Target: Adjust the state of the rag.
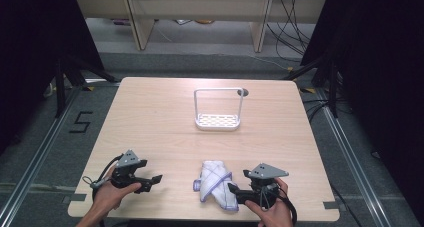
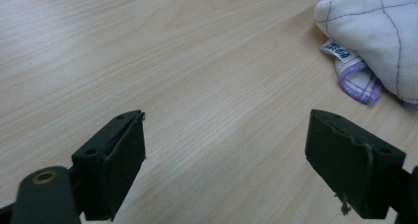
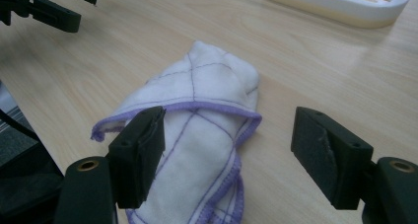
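A crumpled white cloth (image 1: 215, 183) with purple stitching and a purple hem lies near the table's front edge. My right gripper (image 1: 234, 192) is at the cloth's right edge, pointing left at it. In the right gripper view its jaws stand open above the cloth (image 3: 202, 100), with the pads not pressing on the fabric. My left gripper (image 1: 154, 183) hovers open over bare wood to the left of the cloth. In the left gripper view nothing is between its jaws, and the cloth (image 2: 374, 31) lies ahead to the upper right.
A white perforated tray with a tall wire handle (image 1: 218, 121) stands at the middle back of the wooden table (image 1: 150, 117). Its base (image 3: 345, 4) also appears beyond the cloth in the right gripper view. Dark floor and cables surround the table.
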